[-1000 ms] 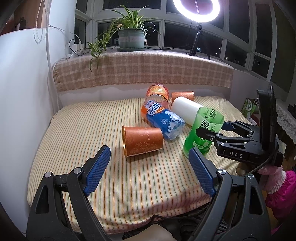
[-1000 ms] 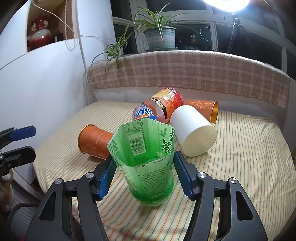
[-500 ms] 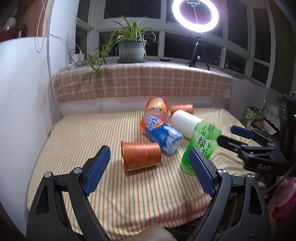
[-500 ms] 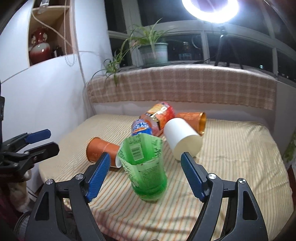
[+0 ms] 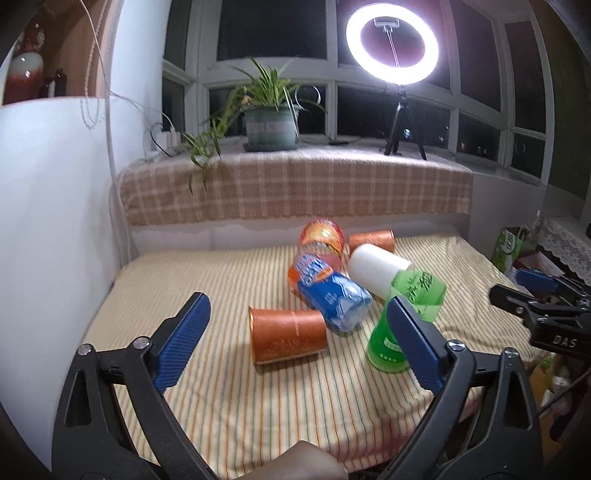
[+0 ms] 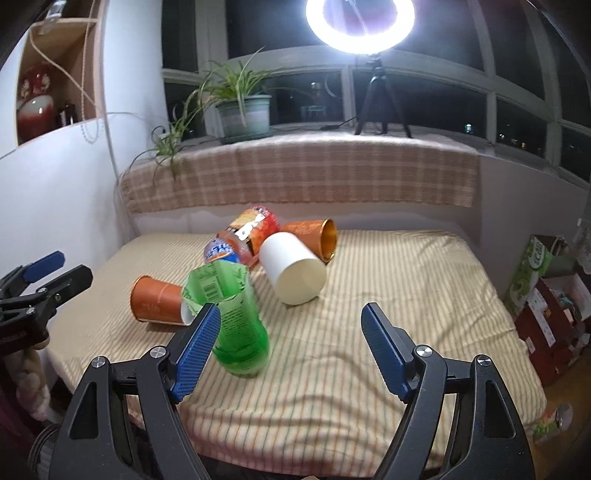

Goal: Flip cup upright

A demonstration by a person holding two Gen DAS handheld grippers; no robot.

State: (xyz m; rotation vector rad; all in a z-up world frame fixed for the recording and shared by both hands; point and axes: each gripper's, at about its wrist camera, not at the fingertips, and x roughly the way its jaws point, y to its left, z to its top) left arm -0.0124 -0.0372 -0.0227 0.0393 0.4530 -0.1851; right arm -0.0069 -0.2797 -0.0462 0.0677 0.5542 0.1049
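Note:
A green cut-bottle cup (image 6: 236, 317) stands upright on the striped bed, open end up; it also shows in the left wrist view (image 5: 406, 317). My right gripper (image 6: 290, 352) is open and empty, pulled back from the green cup, which is by its left finger. My left gripper (image 5: 295, 343) is open and empty, near the bed's front edge. An orange cup (image 5: 288, 339) lies on its side just beyond it. A white cup (image 6: 291, 269), a second orange cup (image 6: 314, 240), a blue bottle cup (image 5: 328, 295) and an orange-red one (image 5: 321, 236) lie on their sides.
The bed (image 6: 388, 288) has a checked headboard cover (image 6: 295, 177) behind it and a white wall on the left. A potted plant (image 6: 240, 114) and a ring light (image 6: 360, 22) stand on the sill. Boxes (image 6: 546, 295) stand on the floor to the right.
My right gripper let go of the green cup, opened wide and drew back to the right. The green cup stays standing. My left gripper drew back slightly.

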